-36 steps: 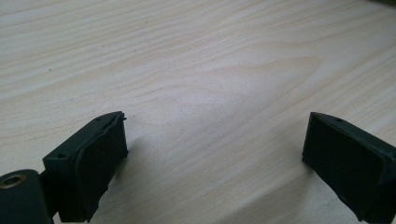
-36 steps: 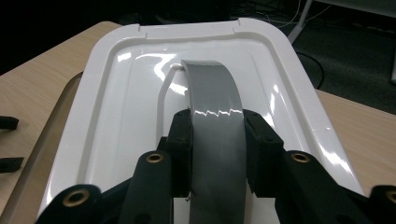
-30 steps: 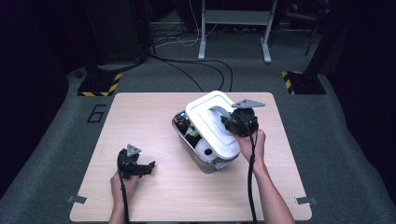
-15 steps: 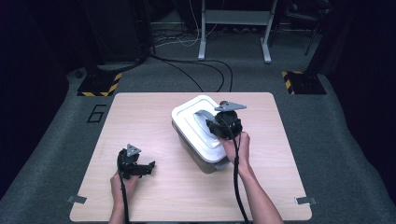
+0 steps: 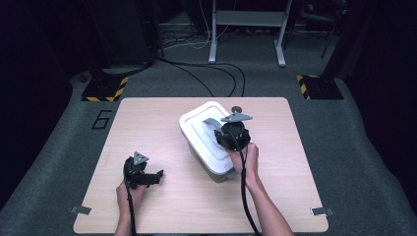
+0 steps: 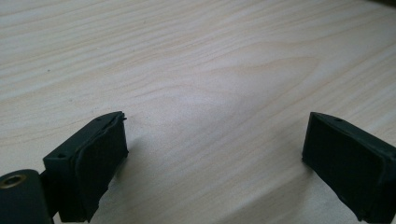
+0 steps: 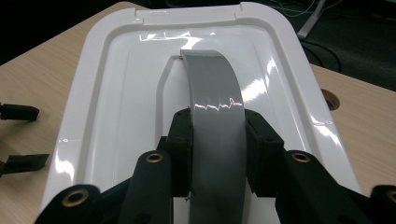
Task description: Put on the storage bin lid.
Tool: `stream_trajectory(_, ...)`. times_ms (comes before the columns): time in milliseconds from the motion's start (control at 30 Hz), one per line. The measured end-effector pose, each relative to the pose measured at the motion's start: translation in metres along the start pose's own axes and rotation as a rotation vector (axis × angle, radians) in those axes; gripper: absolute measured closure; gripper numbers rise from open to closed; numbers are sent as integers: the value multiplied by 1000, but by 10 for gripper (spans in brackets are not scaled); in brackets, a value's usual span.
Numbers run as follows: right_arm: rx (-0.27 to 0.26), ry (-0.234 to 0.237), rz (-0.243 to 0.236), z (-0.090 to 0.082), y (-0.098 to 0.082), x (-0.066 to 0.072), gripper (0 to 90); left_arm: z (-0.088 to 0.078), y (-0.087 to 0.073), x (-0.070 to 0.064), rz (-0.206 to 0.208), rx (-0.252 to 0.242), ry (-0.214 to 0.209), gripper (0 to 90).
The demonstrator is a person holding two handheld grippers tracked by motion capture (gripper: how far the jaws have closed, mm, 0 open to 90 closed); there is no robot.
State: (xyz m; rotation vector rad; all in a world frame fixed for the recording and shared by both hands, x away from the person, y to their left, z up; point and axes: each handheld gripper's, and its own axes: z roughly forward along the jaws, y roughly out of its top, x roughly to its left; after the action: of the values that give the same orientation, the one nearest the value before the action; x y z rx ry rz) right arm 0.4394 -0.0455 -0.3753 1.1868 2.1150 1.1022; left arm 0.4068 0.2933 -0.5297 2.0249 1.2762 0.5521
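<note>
White glossy plastic lid [image 5: 209,135] with a grey arched handle [image 7: 215,98] lies flat on a grey storage bin [image 5: 220,173], right of centre on the pale wooden tabletop [image 5: 162,123]. The right claw [image 7: 218,140] is clamped on the handle, its 2 black jaws pressing either side. The left claw [image 5: 156,177] rests low at the tabletop's near left, well apart from the bin, its jaws spread wide over bare wood.
</note>
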Motion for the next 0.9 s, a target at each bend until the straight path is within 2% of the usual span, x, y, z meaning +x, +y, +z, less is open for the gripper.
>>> stream_trajectory(167, -10, 28, 32, 0, -3, -5, 665, 0, 0, 0, 7, 6, -3, 63)
stream_trajectory(200, -10, 29, 31, 0, -3, -5, 664, -1, 0, 1, 8, 13, -9, 63)
stream_trajectory(233, -10, 31, 29, 0, -3, -5, 662, 0, 0, 0, 5, -1, -4, 63)
stream_trajectory(267, -10, 36, 29, 0, -3, -5, 656, -1, 0, 1, 8, 13, -10, 63)
stream_trajectory(400, -13, 46, 37, 2, -5, -9, 569, 0, 0, 0, 6, -2, -5, 63)
stream_trajectory(467, -12, 50, 44, 1, -6, -11, 519, -1, 0, 0, 8, 8, -9, 63)
stream_trajectory(533, -2, 49, 46, 0, -6, -12, 445, 0, 0, 0, 6, -1, -6, 63)
stream_trajectory(900, -7, 56, 40, -11, -7, -21, 241, -1, 0, 0, 9, 10, -9, 63)
